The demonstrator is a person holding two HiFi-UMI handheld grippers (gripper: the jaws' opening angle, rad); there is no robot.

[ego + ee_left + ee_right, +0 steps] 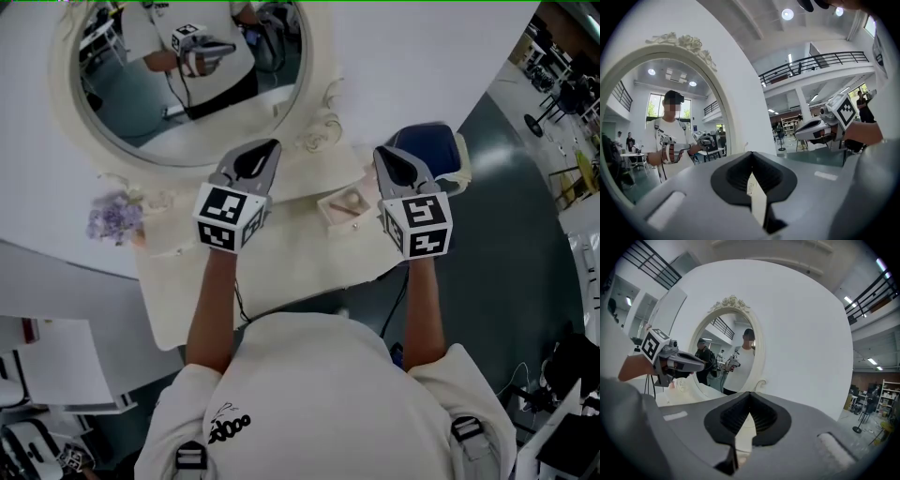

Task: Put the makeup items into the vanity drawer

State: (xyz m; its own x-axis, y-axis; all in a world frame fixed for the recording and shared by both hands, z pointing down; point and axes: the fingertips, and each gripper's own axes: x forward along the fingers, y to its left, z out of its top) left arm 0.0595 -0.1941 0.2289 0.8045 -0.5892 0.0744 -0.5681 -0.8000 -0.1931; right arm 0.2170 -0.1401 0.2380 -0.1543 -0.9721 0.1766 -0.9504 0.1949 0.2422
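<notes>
Above the cream counter [281,272], the person holds both claws up side by side, level with each other and pointing toward the oval mirror [131,103]. The left claw [265,150] has its jaws pressed together at the tips, and nothing sits between its black pads. The right claw [389,159] looks the same in its own view, with the pads meeting at the front and nothing gripped. The two claws are well apart and neither touches the counter or anything on it.

Between them in the head view, lower down on the counter, lies a small open cream box [342,208] with a pale round item [350,199] inside it (whether this box is the vanity drawer itself I cannot tell). No other makeup items can be made out clearly.

A sprig of purple flowers [114,220] sits at the left end of the counter, below the mirror's carved frame. A blue chair [427,150] stands just past the counter's right end. The mirror reflects the person in a white shirt [328,394], holding a claw raised.
</notes>
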